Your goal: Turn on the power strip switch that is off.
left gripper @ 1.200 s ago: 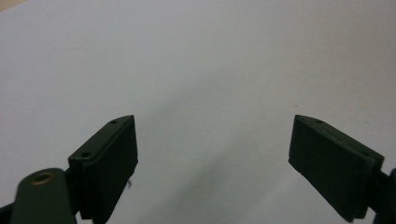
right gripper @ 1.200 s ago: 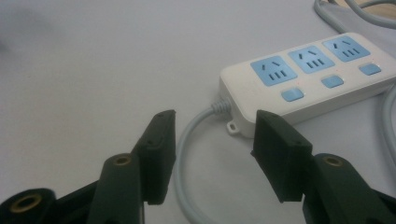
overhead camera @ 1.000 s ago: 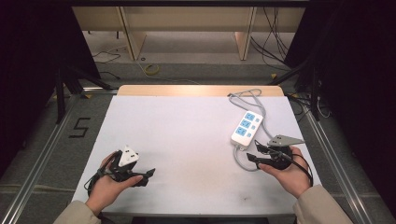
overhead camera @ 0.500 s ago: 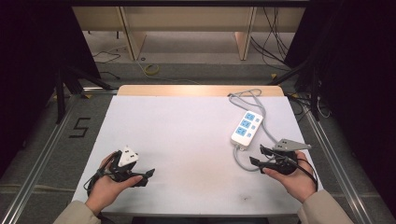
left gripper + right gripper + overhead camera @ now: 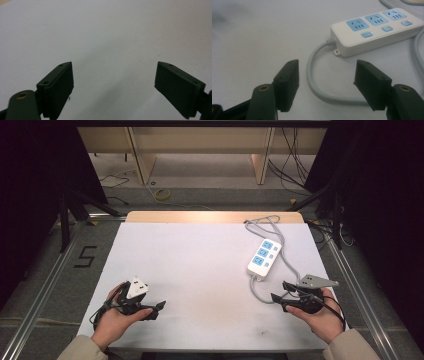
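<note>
A white power strip (image 5: 264, 256) with blue sockets lies on the right half of the table, and its grey cable (image 5: 255, 290) loops from its near end. My right gripper (image 5: 279, 291) sits just short of that loop, held low in the person's right hand. In the right gripper view the jaws (image 5: 327, 62) are opening. The cable (image 5: 312, 75) curves across the table between and beyond them, and neither pad touches it. The strip (image 5: 374, 30) lies farther ahead. My left gripper (image 5: 156, 310) rests at the near left, open over bare tabletop (image 5: 113, 65).
The white table (image 5: 200, 265) has a wooden strip along its far edge (image 5: 215, 216). The strip's cable bunches into loose coils at the far right (image 5: 265, 222). Metal rails run along both sides, and a floor mark "5" (image 5: 86, 256) lies to the left.
The right gripper's jaws have spread wider, and the hand has drawn slightly back toward the near right, away from the strip. The left hand has stayed still.
</note>
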A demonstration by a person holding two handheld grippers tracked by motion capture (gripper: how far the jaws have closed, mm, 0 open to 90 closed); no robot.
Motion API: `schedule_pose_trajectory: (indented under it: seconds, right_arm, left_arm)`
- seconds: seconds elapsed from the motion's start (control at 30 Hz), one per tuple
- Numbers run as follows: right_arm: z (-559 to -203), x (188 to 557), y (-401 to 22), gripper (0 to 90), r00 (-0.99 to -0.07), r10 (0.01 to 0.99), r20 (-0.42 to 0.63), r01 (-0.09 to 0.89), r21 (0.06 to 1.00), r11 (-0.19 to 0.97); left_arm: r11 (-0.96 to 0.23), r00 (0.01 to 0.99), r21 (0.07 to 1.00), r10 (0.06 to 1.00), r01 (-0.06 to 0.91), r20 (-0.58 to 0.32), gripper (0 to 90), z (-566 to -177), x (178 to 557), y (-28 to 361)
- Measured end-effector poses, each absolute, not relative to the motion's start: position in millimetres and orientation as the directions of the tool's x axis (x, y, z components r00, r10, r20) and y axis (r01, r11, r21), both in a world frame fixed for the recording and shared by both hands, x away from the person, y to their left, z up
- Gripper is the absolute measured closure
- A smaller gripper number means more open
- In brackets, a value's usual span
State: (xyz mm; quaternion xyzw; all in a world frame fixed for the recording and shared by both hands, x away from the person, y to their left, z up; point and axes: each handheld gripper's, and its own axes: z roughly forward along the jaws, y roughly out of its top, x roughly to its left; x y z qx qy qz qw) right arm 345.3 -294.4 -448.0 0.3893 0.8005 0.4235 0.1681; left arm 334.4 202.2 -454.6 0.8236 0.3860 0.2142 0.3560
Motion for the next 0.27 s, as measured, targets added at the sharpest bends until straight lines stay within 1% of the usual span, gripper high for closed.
schedule_pose_trajectory:
  seconds: [0.27]
  right_arm:
    - [-448.4,343.7,-294.5,36.7,-0.641,0.765,0.062,0.482,0.809,0.338]
  left_arm:
    - [-0.447,0.617,0.749,0.785,0.489,0.065,15.1,-454.8,334.9,199.9]
